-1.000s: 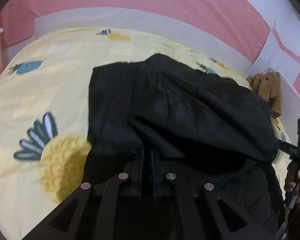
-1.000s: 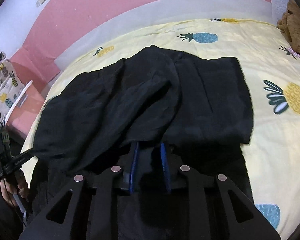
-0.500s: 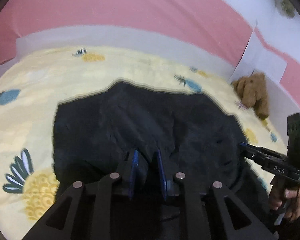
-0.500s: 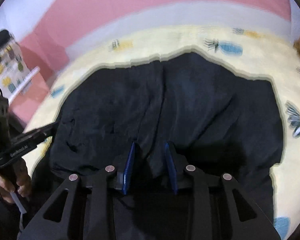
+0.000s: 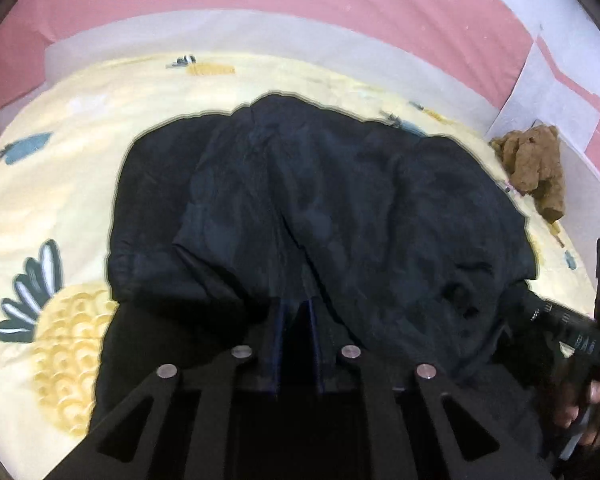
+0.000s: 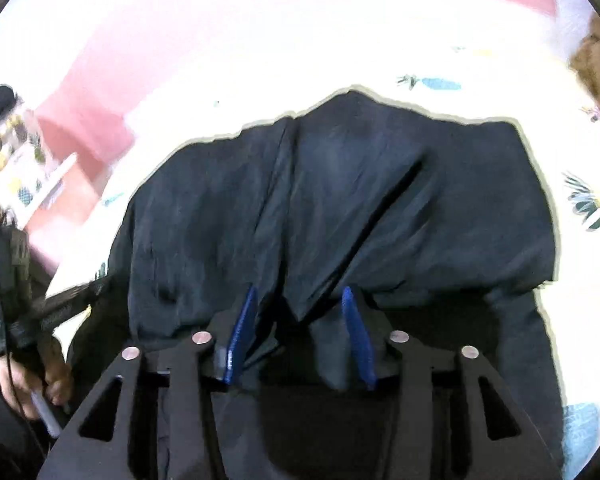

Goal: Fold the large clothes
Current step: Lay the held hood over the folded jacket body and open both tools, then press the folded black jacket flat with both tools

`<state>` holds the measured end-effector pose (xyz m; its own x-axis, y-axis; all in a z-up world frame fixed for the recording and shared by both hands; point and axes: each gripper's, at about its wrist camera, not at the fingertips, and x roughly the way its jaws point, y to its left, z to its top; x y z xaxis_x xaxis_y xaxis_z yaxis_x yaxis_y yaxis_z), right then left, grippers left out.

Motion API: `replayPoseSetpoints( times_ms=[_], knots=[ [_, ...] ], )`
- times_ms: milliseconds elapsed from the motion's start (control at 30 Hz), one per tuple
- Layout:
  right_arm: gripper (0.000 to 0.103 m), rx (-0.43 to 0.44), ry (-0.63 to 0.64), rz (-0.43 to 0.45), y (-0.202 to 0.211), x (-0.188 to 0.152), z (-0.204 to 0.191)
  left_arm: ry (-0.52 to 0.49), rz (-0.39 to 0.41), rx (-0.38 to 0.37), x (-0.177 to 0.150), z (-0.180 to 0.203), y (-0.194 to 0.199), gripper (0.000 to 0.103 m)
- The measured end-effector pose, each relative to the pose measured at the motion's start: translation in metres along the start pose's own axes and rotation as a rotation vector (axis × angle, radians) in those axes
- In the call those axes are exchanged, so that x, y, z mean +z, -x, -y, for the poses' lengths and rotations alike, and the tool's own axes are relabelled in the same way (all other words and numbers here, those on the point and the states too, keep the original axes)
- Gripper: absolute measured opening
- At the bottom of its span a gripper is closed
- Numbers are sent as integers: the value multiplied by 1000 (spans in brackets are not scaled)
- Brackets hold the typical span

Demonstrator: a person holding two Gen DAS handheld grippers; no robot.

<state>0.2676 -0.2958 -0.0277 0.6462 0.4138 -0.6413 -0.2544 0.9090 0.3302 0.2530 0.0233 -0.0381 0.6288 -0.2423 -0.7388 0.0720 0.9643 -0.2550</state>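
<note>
Black garment lies folded on the pineapple bedsheet, its near edge directly ahead of both tools. Left gripper looks narrowly parted (grip unclear); right gripper spread wide, cloth bunched between its pads, unclamped.

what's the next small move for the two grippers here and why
Probably open the left gripper and draw both back. The black garment already lies folded over itself on the pineapple bedsheet; the right gripper stands open with cloth loose between its fingers, while the left's jaws look nearly closed at the fold's near edge.
</note>
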Motion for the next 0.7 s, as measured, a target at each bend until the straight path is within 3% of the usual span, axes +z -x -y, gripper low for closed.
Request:
replayPoseSetpoints(
  times_ms=[67, 200, 233, 333, 400, 467, 600, 700],
  knots=[
    [50, -34, -18, 64, 14, 20, 15, -18, 48, -16, 4, 9, 18, 13],
    [53, -71, -89, 106, 6, 54, 46, -32, 98, -108, 20, 31, 32, 14],
    [57, -61, -113, 88, -3, 59, 54, -48, 100, -125, 22, 39, 29, 15],
    [57, -10, -158, -30, -38, 58, 58, -62, 43, -131, 21, 43, 4, 19],
    [29, 11, -150, -42, -41, 48, 51, -49, -11, -89, 13, 34, -16, 19],
    [20, 25, -154, -35, -39, 36, 46, -31, -12, -88, 6, 18, -22, 19],
    [19, 4, -150, -33, -45, 18, 46, -13, -8, -39, -2, -1, -26, 19],
    [18, -18, -144, -50, -63, 18, 46, 16, -7, -65, -8, -10, -37, 19]
  ],
)
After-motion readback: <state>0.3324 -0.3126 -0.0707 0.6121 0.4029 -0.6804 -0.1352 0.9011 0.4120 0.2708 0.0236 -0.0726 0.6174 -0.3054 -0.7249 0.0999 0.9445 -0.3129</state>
